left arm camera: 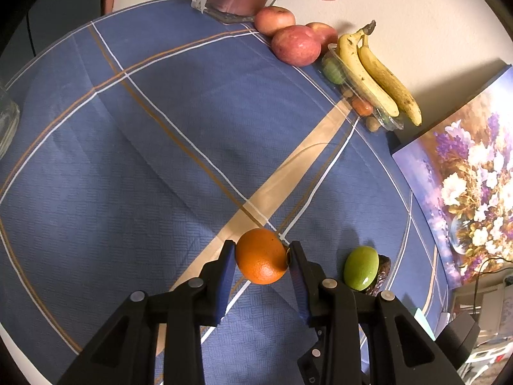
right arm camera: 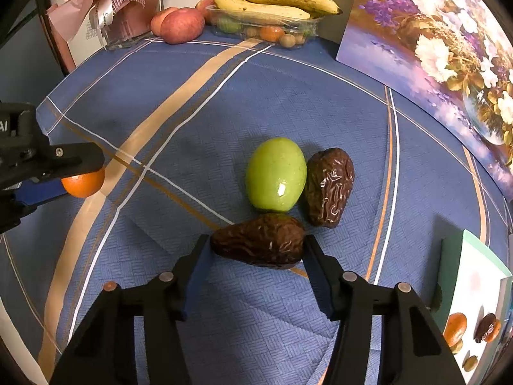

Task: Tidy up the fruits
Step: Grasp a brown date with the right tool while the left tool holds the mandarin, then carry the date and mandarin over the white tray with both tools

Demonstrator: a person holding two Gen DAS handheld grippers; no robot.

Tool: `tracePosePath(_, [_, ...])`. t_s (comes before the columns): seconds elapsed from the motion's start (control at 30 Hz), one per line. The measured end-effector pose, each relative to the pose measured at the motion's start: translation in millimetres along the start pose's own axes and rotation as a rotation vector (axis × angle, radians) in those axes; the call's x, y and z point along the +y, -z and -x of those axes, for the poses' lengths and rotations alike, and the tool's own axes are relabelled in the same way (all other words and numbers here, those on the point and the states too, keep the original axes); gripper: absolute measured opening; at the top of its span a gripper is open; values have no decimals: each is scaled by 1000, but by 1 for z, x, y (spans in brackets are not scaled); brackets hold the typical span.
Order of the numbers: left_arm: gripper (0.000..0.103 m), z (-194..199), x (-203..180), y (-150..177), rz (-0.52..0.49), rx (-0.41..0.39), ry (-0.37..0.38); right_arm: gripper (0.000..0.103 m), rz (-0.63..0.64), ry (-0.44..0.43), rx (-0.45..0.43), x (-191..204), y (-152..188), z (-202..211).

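My left gripper (left arm camera: 260, 252) is shut on a small orange (left arm camera: 261, 255) just above the blue tablecloth; the same orange (right arm camera: 84, 184) and gripper show at the left of the right wrist view. My right gripper (right arm camera: 257, 247) is shut on a wrinkled brown date (right arm camera: 259, 244), held crosswise between the fingers. A green jujube (right arm camera: 276, 174) lies just beyond it, touching a second brown date (right arm camera: 329, 186). In the left wrist view the green jujube (left arm camera: 360, 267) lies right of the orange, with a date (left arm camera: 382, 272) behind it.
At the table's far edge stand red apples (right arm camera: 182, 25), bananas (right arm camera: 275, 1) on a clear plastic tray of small fruits (right arm camera: 266, 30), and a pink wrapped gift (right arm camera: 109, 9). A flower painting (right arm camera: 442, 48) leans on the right. A white card (right arm camera: 474, 308) lies at the near right.
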State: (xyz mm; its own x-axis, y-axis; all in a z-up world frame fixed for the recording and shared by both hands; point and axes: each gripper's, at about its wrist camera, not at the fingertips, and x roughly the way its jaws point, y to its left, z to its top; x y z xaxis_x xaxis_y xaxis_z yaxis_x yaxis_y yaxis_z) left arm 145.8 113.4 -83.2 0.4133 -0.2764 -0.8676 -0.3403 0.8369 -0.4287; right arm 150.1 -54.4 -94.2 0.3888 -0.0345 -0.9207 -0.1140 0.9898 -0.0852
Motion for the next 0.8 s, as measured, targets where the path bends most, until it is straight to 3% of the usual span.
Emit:
tracePosePath(0.47, [35,12,-14,0,-28,2,37,58,-60,-4,-34,-21,11,27])
tracePosePath(0.8, [35,23,-28,6,-74,-22,45,58,-251,-16,-35,-70,26,59])
